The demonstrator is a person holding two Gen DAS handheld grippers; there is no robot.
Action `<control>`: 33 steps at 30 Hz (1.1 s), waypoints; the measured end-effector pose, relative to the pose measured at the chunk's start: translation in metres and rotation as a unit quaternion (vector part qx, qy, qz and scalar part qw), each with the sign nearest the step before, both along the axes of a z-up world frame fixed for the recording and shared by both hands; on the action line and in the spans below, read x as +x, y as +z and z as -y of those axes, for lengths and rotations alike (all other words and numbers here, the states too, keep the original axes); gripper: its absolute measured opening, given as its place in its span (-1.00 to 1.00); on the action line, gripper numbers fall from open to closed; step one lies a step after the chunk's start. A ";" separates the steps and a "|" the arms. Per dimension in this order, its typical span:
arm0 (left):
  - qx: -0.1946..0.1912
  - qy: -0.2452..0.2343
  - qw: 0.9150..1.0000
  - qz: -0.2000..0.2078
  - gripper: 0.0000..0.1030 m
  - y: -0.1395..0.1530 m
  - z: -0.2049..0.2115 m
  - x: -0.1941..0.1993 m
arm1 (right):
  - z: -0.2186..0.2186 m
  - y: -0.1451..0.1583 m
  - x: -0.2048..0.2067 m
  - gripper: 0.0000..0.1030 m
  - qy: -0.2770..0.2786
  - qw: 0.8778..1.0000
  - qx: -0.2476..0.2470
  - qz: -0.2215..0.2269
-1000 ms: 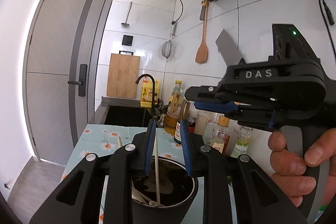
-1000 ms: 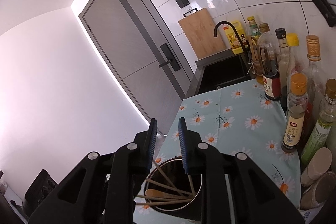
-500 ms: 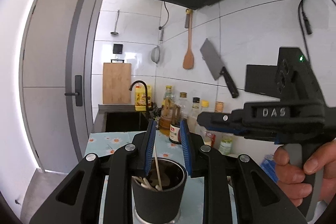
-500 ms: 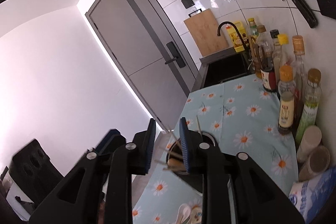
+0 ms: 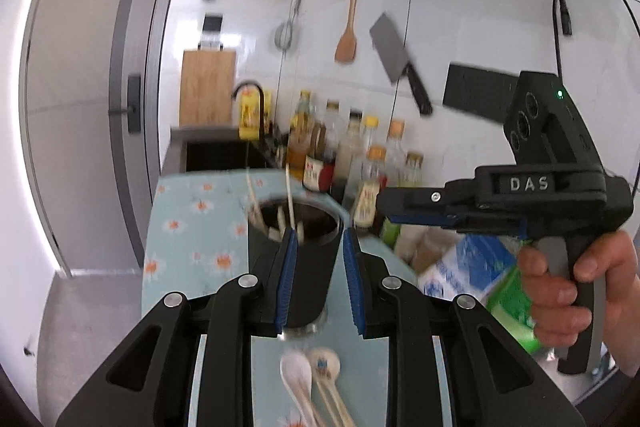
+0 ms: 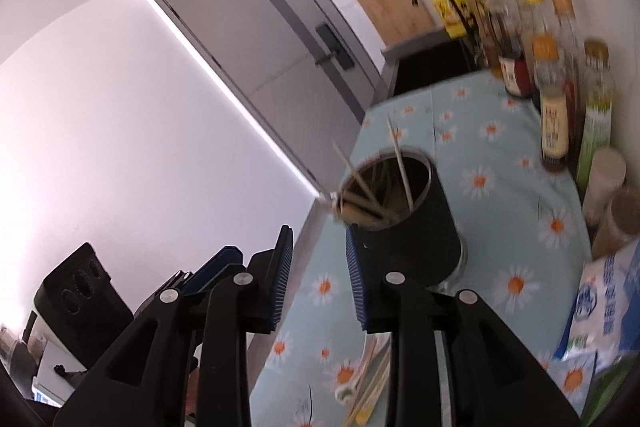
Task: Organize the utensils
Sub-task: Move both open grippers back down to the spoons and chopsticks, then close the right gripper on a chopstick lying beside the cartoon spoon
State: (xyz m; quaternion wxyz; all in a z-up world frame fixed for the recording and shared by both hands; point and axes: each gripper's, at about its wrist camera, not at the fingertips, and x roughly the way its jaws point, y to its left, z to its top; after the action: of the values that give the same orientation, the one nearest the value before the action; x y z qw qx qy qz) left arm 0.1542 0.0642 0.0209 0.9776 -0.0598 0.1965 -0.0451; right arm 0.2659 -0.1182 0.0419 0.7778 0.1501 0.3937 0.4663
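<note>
Only text I can read is "DAS" on my right gripper (image 5: 390, 213), tipped slightly down right of the black utensil holder (image 5: 294, 259); its jaws are opening, empty. Left gripper (image 5: 318, 275) jaws narrow, nothing between. Holder's on the table (image 6: 492, 147).

A home kitchen: a white tiled wall (image 5: 460, 27) hung with a wooden spatula (image 5: 347, 39), a cleaver (image 5: 394, 57) and a strainer (image 5: 286, 31), a dark sink (image 5: 216, 155) with a black tap (image 5: 250, 95), bottles of oil and sauce (image 5: 352, 155) along the bench (image 5: 192, 227), and a cutting board (image 5: 208, 87).
</note>
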 end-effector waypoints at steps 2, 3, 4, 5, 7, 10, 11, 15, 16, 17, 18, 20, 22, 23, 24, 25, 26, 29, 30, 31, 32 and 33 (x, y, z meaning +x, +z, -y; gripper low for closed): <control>-0.004 -0.006 1.000 -0.024 -0.56 -0.012 -0.003 -0.002 | -0.002 -0.012 -0.005 -0.44 0.006 1.000 -0.012 -0.021; -0.007 -0.008 0.999 -0.033 -0.56 -0.018 -0.005 -0.003 | -0.003 -0.018 -0.006 -0.44 0.008 0.999 -0.017 -0.031; -0.011 -0.010 0.999 -0.045 -0.56 -0.025 -0.007 -0.004 | -0.004 -0.026 -0.008 -0.44 0.013 0.999 -0.020 -0.045; -0.014 -0.011 0.998 -0.052 -0.56 -0.030 -0.009 -0.006 | -0.005 -0.032 -0.009 -0.44 0.015 0.998 -0.021 -0.054; -0.024 -0.016 0.997 -0.071 -0.56 -0.041 -0.012 -0.007 | -0.008 -0.047 -0.013 -0.44 0.022 0.996 -0.031 -0.080; -0.036 -0.021 0.994 -0.097 -0.56 -0.058 -0.016 -0.010 | -0.012 -0.065 -0.016 -0.44 0.028 0.992 -0.046 -0.116; -0.040 -0.023 0.993 -0.104 -0.56 -0.064 -0.017 -0.013 | -0.015 -0.074 -0.018 -0.44 0.033 0.989 -0.051 -0.133; -0.054 -0.025 0.989 -0.133 -0.56 -0.084 -0.023 -0.019 | -0.024 -0.105 -0.027 -0.44 0.046 0.977 -0.081 -0.191; -0.057 -0.023 0.988 -0.143 -0.56 -0.090 -0.025 -0.021 | -0.027 -0.112 -0.029 -0.44 0.045 0.975 -0.090 -0.199; -0.061 -0.022 0.986 -0.152 -0.56 -0.095 -0.027 -0.021 | -0.029 -0.118 -0.031 -0.44 0.043 0.973 -0.103 -0.204; -0.067 -0.022 0.985 -0.159 -0.56 -0.101 -0.029 -0.022 | -0.032 -0.123 -0.032 -0.44 0.042 0.970 -0.116 -0.207; -0.076 -0.022 0.982 -0.173 -0.56 -0.110 -0.033 -0.024 | -0.037 -0.135 -0.035 -0.44 0.042 0.965 -0.136 -0.221; -0.084 -0.025 0.978 -0.188 -0.56 -0.119 -0.036 -0.026 | -0.042 -0.147 -0.037 -0.45 0.043 0.958 -0.155 -0.237; -0.087 -0.025 0.977 -0.193 -0.56 -0.123 -0.036 -0.027 | -0.045 -0.154 -0.038 -0.45 0.043 0.954 -0.165 -0.248; -0.091 -0.027 0.976 -0.198 -0.56 -0.126 -0.037 -0.027 | -0.047 -0.160 -0.032 -0.51 0.044 0.950 -0.171 -0.256; -0.093 -0.029 0.974 -0.203 -0.56 -0.129 -0.038 -0.028 | -0.048 -0.164 -0.032 -0.55 0.044 0.947 -0.179 -0.262; -0.093 -0.030 0.974 -0.207 -0.56 -0.132 -0.038 -0.028 | -0.050 -0.168 -0.031 -0.57 0.040 0.944 -0.187 -0.267; -0.099 -0.036 0.971 -0.214 -0.56 -0.136 -0.040 -0.028 | -0.054 -0.174 -0.028 -0.58 0.035 0.939 -0.206 -0.271; -0.101 -0.038 0.970 -0.216 -0.56 -0.137 -0.041 -0.029 | -0.056 -0.175 -0.025 -0.58 0.033 0.939 -0.210 -0.271; -0.101 -0.039 0.970 -0.217 -0.56 -0.137 -0.042 -0.028 | -0.058 -0.176 -0.025 -0.58 0.034 0.938 -0.215 -0.271; -0.101 -0.040 0.970 -0.219 -0.56 -0.138 -0.044 -0.028 | -0.060 -0.176 -0.025 -0.62 0.034 0.937 -0.221 -0.270; -0.103 -0.041 0.969 -0.220 -0.56 -0.139 -0.045 -0.028 | -0.062 -0.177 -0.025 -0.66 0.035 0.936 -0.224 -0.269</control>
State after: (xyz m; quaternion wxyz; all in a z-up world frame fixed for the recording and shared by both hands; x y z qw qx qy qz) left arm 0.1261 0.1090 -0.1177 0.8964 -0.1604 0.4032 -0.0905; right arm 0.2414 -0.0559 -0.1349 0.6395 0.0778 0.6876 0.3350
